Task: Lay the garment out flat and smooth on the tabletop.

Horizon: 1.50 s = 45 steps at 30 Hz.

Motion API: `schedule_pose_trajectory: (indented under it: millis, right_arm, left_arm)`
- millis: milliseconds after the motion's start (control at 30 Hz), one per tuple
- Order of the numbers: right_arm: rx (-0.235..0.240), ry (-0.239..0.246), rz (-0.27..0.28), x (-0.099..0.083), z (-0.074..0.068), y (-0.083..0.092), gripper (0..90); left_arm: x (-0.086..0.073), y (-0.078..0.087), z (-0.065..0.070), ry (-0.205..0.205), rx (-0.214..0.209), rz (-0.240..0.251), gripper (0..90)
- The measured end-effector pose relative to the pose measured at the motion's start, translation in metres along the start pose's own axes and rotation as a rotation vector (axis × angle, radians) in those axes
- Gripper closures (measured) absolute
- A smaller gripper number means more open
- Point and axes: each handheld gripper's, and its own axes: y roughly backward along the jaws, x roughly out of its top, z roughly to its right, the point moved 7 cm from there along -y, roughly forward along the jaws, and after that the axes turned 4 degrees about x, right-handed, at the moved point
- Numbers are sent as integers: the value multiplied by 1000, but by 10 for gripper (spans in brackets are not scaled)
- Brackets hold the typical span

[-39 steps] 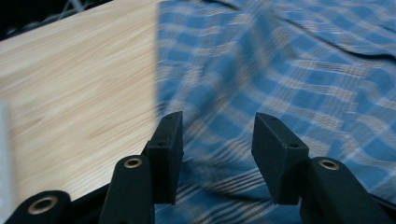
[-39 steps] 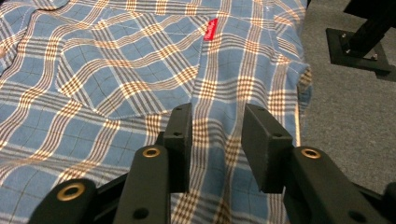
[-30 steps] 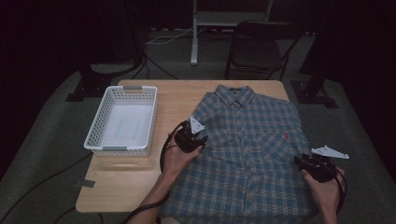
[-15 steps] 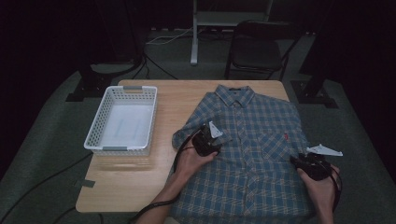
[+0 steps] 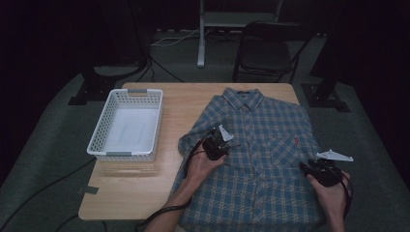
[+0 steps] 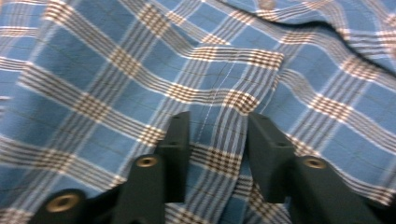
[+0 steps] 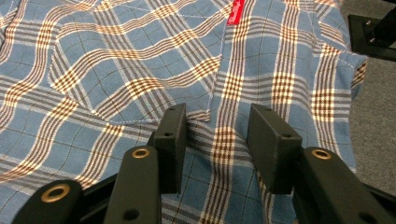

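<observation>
Jaws on my left gripper (image 5: 218, 144) have just been narrowing with a ridge of cloth between them, though the pads don't yet pinch it. Since a second ago this hand has travelled right, off the sleeve edge and onto the chest of the blue-and-brown plaid button-up shirt (image 5: 270, 145); I judge I'm gathering fabric here to start a fold. My right gripper (image 5: 323, 169) hovers partly open over the shirt's right side, holding nothing. The shirt lies flat, front up, on the right half of the light wooden table (image 5: 183, 96), collar at the far edge and hem nearest me, so its long axis runs near to far. The white slotted plastic basket (image 5: 126, 124) stands well apart, far left.
</observation>
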Motion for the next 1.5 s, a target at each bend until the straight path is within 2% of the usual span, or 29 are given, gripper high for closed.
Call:
schedule_pose_trajectory:
  millis: [100,267,500,767,967,1500]
  right_arm:
    - [3,-3,-1,0,1,-1,568]
    - [2,-2,-3,1,1,-1,567]
    - [0,3,5,5,1,-1,567]
    - [-1,1,6,12,0,-6,567]
    - [8,-13,0,9,1,-11,563]
    - [2,-14,-2,11,3,-12,550]
  left_arm:
    - [-1,0,-2,-3,23,-5,767]
    - [-3,0,-4,-9,42,-16,849]
    - [-2,3,-11,-6,84,-17,860]
    - [-4,7,-28,4,128,-23,859]
    - [-8,9,-41,25,161,-21,858]
    - [-18,19,-70,61,219,-33,858]
